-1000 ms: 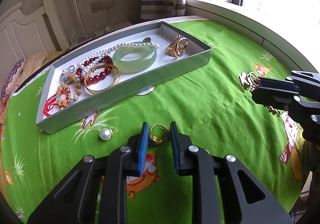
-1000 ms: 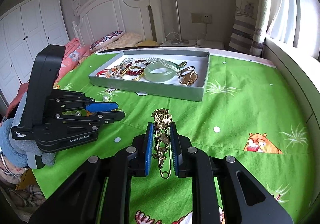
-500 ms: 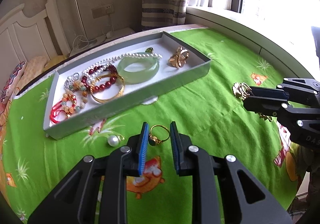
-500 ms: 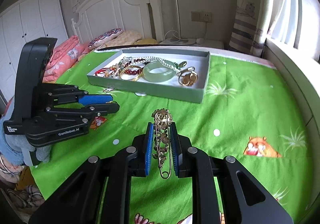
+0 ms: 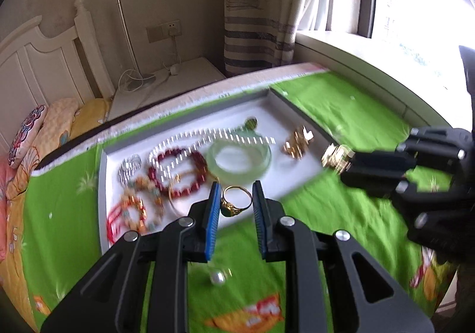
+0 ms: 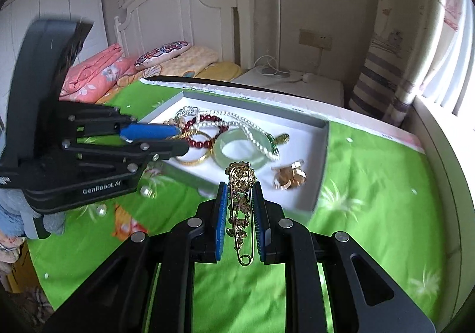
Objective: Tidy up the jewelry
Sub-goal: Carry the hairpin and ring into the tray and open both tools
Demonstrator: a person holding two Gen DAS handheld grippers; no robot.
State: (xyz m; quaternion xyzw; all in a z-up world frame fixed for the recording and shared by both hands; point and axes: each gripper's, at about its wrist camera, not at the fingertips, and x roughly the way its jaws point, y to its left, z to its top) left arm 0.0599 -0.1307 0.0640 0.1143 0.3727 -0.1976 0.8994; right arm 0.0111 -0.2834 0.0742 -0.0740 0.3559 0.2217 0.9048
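Observation:
My left gripper (image 5: pixel 236 195) is shut on a gold ring with a green stone (image 5: pixel 234 204), held above the near wall of the grey tray (image 5: pixel 102 184). My right gripper (image 6: pixel 240 195) is shut on a gold brooch with a long pin (image 6: pixel 241 208), hanging just before the tray's near wall (image 6: pixel 322 172). In the left wrist view the right gripper (image 5: pixel 348 162) shows with the brooch (image 5: pixel 337 158) at the tray's right end. The left gripper (image 6: pixel 181 140) hovers over the tray's left part in the right wrist view.
The tray holds a jade bangle (image 5: pixel 240 161), red bead bracelets (image 5: pixel 178 172), a pearl strand (image 6: pixel 249 128) and a gold piece (image 6: pixel 289 177). Loose pearls (image 6: pixel 146 191) lie on the green bedspread (image 6: pixel 371 184). A headboard and pillows stand behind, a window sill to the right.
Both grippers have risen and moved forward to the tray, each still holding its piece. The loose pearl now lies below and behind the left fingers.

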